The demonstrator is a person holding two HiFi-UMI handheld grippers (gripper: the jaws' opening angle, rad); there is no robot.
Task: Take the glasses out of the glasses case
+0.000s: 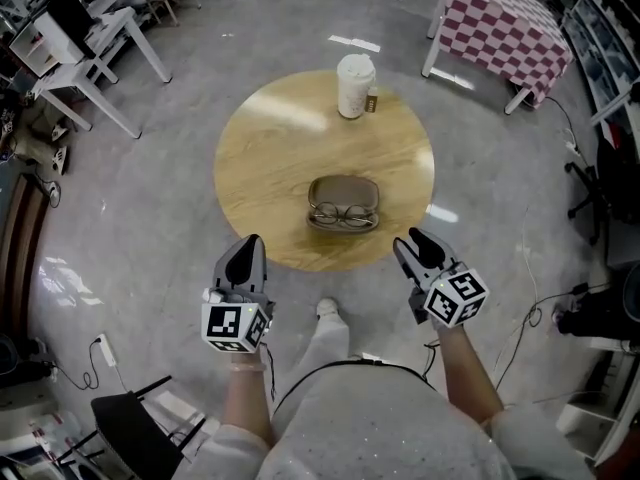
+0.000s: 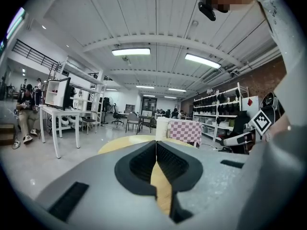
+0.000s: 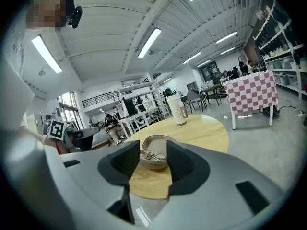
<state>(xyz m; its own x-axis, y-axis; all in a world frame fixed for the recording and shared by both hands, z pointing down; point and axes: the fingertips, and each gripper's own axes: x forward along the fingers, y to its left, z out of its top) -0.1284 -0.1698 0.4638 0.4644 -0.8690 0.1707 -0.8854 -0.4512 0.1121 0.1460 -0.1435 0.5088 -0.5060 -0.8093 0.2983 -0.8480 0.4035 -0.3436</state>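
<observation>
An open taupe glasses case (image 1: 344, 190) lies near the front of the round wooden table (image 1: 265, 138), with the glasses (image 1: 342, 214) resting in its lower half. My left gripper (image 1: 249, 242) hovers just off the table's front edge, left of the case, its jaw tips together and empty. To the right of the case my right gripper (image 1: 410, 238) is open and holds nothing. In the right gripper view the case (image 3: 154, 141) and glasses (image 3: 152, 155) show between the spread jaws of the right gripper (image 3: 152, 148), still some way ahead. The left gripper (image 2: 156, 143) faces the table (image 2: 120, 145).
A white lidded cup (image 1: 355, 85) stands at the table's far side with a small brown bottle beside it. A checkered-cloth table (image 1: 505, 23) is at the back right, white desks (image 1: 90, 38) at the back left. A black chair (image 1: 130, 428) sits at my lower left.
</observation>
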